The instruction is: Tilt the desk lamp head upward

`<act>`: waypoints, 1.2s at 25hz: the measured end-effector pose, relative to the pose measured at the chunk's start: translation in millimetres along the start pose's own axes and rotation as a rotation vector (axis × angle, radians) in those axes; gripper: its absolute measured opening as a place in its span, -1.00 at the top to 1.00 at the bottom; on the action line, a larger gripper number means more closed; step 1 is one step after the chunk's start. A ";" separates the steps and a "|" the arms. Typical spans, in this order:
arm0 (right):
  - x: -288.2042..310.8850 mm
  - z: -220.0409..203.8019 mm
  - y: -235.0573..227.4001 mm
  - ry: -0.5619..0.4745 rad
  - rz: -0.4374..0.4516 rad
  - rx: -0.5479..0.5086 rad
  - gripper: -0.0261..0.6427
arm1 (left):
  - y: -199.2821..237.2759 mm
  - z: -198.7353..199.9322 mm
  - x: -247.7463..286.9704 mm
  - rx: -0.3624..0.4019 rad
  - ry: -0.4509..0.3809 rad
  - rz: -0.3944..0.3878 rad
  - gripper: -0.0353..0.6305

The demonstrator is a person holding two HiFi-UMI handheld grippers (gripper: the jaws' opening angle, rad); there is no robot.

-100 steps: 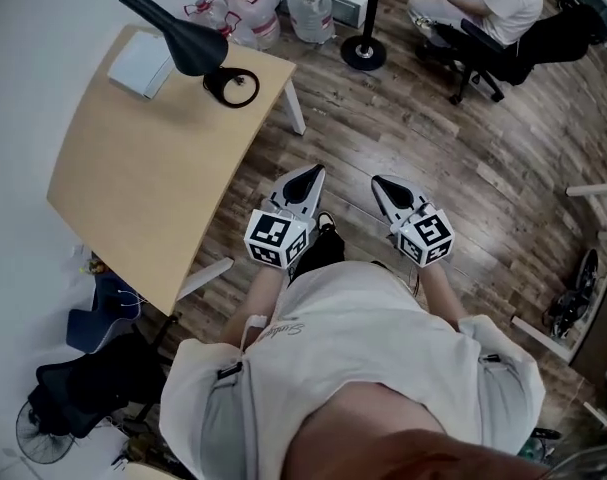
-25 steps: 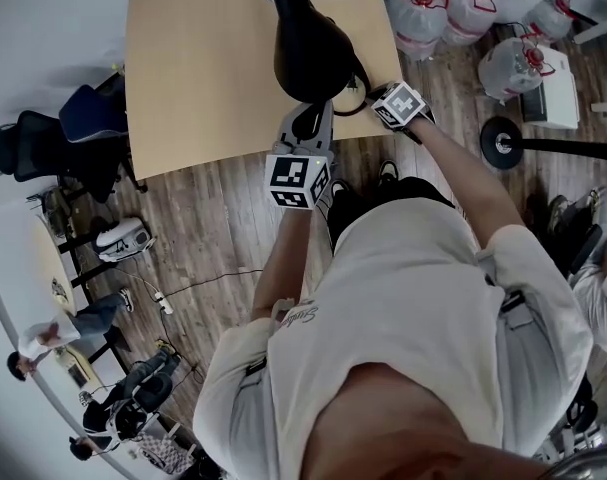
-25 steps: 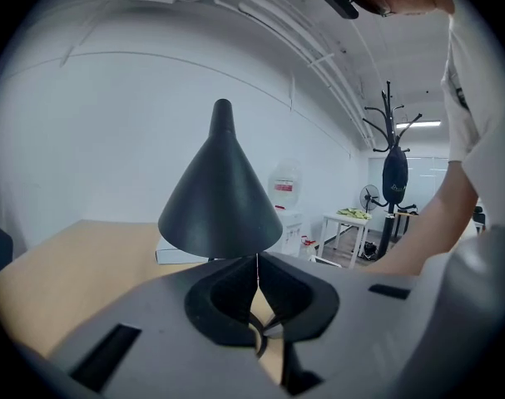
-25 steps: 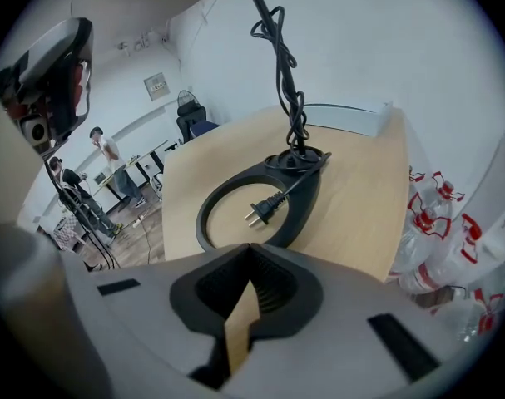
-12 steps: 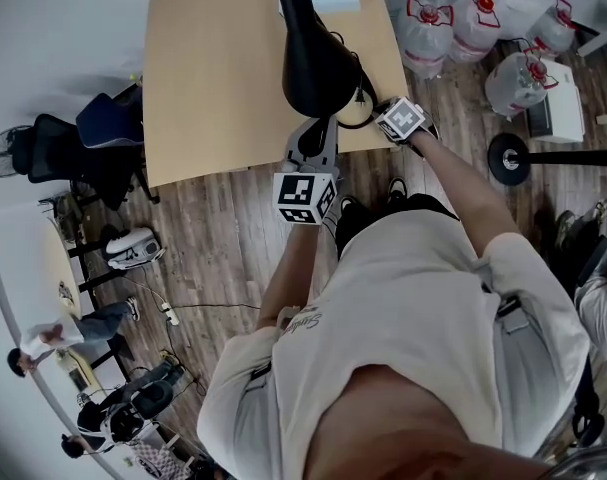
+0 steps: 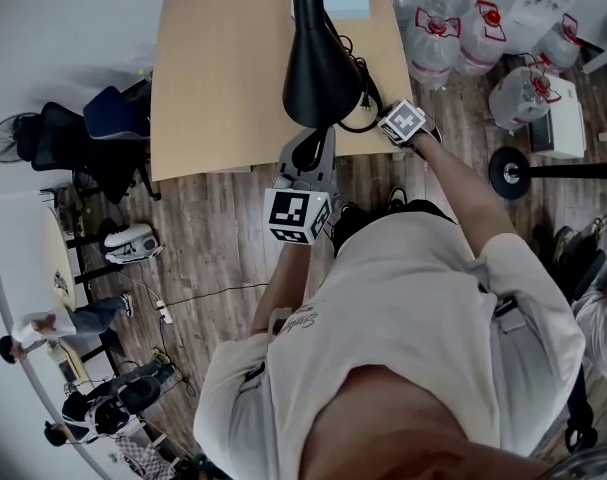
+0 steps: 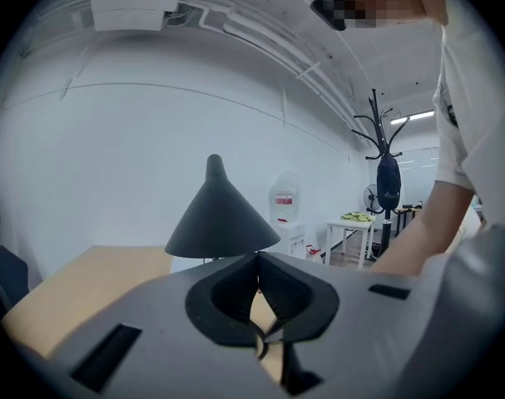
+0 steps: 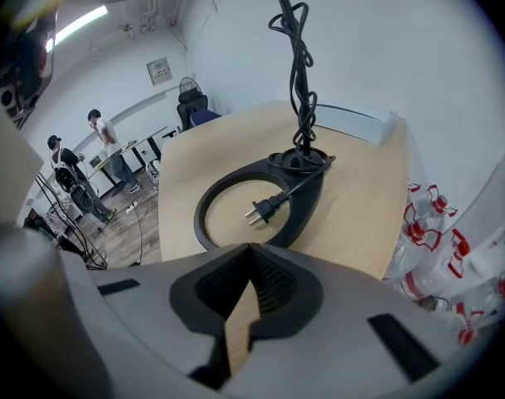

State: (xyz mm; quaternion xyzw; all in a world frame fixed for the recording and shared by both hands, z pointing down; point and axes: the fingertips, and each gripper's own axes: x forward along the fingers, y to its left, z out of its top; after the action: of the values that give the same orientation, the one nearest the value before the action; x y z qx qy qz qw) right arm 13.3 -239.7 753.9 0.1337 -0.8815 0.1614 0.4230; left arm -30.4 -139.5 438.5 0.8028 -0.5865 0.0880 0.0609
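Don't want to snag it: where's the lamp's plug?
In the right gripper view, centre: the plug lies inside the ring base on the desk.

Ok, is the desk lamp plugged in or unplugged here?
Unplugged: the plug lies loose inside the lamp's ring base, prongs bare, and the cord is coiled up above it.

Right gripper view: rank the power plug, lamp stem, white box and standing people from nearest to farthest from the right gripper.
1. Power plug, inside the ring base, just ahead of the right gripper.
2. Lamp stem, at the ring's far side.
3. White box, far table edge, right.
4. Standing people, across the room, left.
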 end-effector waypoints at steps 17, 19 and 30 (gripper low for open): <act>2.0 -0.8 1.9 0.045 -0.030 -0.088 0.94 | -4.2 108.7 -34.3 0.038 -0.136 -0.051 0.85; 2.8 -2.8 2.3 0.050 -0.031 -0.092 0.94 | -4.6 120.0 -36.5 0.045 -0.152 -0.054 0.85; 2.2 0.4 1.3 0.046 0.029 -0.042 0.94 | -0.4 166.5 -31.8 0.105 -0.212 -0.055 0.85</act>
State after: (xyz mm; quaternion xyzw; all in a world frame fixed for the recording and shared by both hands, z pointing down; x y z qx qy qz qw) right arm 11.2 -238.9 755.2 0.1083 -0.8766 0.1520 0.4436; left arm -27.9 -143.2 269.1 0.8255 -0.5620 0.0317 -0.0411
